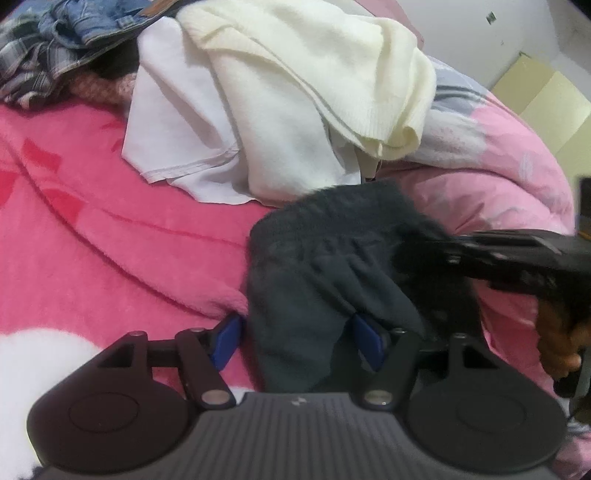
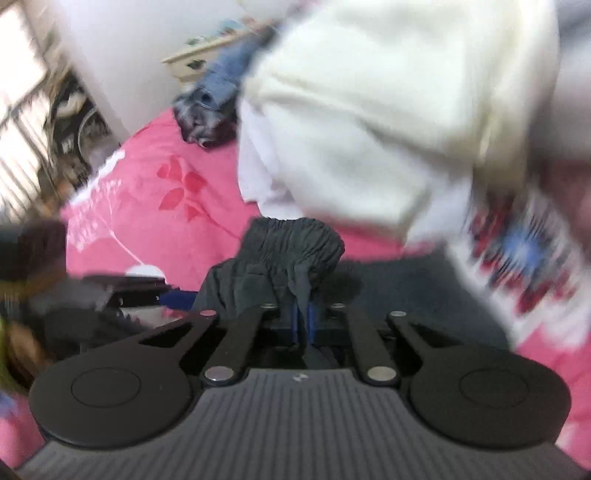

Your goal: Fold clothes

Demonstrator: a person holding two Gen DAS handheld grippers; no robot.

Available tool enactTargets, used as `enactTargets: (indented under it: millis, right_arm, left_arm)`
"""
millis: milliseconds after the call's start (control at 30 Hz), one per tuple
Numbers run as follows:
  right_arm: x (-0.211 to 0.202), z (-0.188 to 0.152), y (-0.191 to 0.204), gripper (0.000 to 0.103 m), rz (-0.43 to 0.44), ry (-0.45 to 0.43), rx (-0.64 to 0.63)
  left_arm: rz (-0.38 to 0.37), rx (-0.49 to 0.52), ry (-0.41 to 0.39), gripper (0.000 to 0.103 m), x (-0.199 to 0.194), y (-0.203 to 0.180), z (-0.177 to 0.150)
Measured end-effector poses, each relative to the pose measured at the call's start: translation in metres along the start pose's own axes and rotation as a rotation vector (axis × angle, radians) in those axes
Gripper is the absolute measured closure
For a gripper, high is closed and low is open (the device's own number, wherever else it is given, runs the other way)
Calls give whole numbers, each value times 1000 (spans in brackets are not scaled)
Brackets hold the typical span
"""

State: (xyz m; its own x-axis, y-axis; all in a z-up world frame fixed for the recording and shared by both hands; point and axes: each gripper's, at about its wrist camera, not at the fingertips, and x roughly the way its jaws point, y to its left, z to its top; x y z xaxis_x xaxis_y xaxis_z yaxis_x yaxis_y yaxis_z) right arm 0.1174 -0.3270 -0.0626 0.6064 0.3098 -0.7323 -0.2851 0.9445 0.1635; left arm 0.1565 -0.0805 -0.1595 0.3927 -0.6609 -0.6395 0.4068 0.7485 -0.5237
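A dark grey garment [image 1: 325, 266] with a gathered waistband lies bunched on the pink blanket [image 1: 110, 240]. My left gripper [image 1: 297, 341] is open; the cloth's near part lies between its blue pads [image 1: 225, 343] and drapes over the right one. My right gripper [image 1: 458, 247] comes in from the right, its tips buried in the cloth. In the right wrist view my right gripper [image 2: 303, 321] is shut on a fold of the dark grey garment [image 2: 288, 251]. The left gripper [image 2: 147, 291] shows blurred at the left.
A clothes pile sits behind: a cream knit sweater [image 1: 314, 66], a white garment [image 1: 184, 122], denim [image 1: 99, 22] and a plaid shirt [image 1: 26, 62]. A white patterned garment [image 2: 517, 258] lies to the right. A hand [image 1: 554, 339] holds the right gripper.
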Motion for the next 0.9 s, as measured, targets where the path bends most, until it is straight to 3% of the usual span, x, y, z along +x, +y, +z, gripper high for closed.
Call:
enactTargets:
  millis: [167,300,433,567,633,700,800,900]
  right_arm:
    - [-20,-2,-3,101,-174,-58,-140]
    - [1,-4,-37,101,-269,7,-162]
    - [21,-12,-48,100,-299,58,-174]
    - [23,-12,-56,96,-279,93,-150]
    - [22,-11,-63,90,-269,103,-128]
    - [18,-9,-70,74,-261,99,-97]
    - [13,-7,-86,64,-214,89,-23]
    - [20,-9,-105,62,-130,105,79]
  left_arm:
    - [-16,-60,10,36,2,4,6]
    - [-9,-90,10,35,5,3,8]
    - [-9,-132,7,35,4,1,12]
    - [-8,-173,-16,36,2,1,16]
    - [-4,-170,-29,36,3,-2,18]
    - [27,-140,-33,38,6,-9,20]
    - [66,-80,-25,38,12,-20,20]
    - [95,-65,-1,39,23,-23,20]
